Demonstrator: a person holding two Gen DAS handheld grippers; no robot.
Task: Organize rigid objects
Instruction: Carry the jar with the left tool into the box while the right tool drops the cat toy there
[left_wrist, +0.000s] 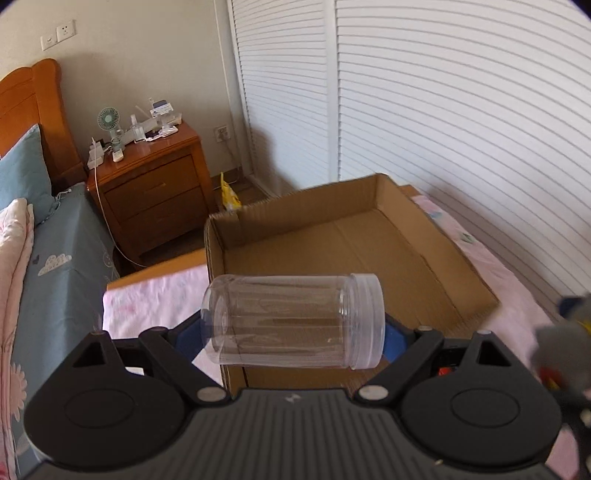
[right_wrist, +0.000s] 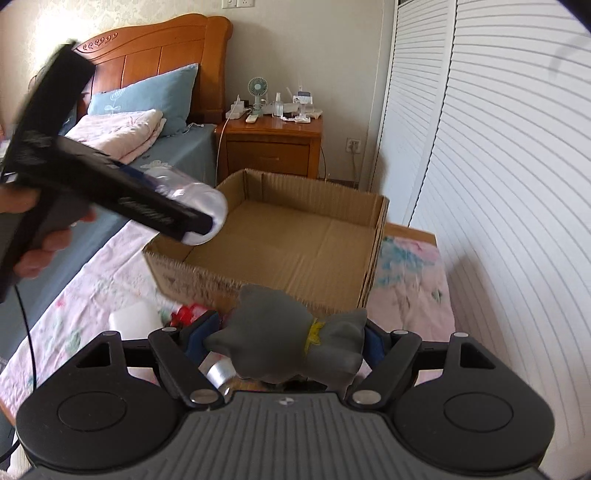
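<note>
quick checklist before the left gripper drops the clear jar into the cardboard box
1. Left gripper grip on clear jar: ok, jar lies sideways, clamped between the blue pads at base and lid.
2. Jar lid on: ok, cap is seated at the jar's right end.
3. Cardboard box open, floor free: ok, flaps out of the way, no items visible inside.
4. Jar past the box's near wall: cannot tell, the right wrist view shows it about over the near-left corner.
5. Right gripper out of the path: ok, it holds the grey cat figure in front of the box.
</note>
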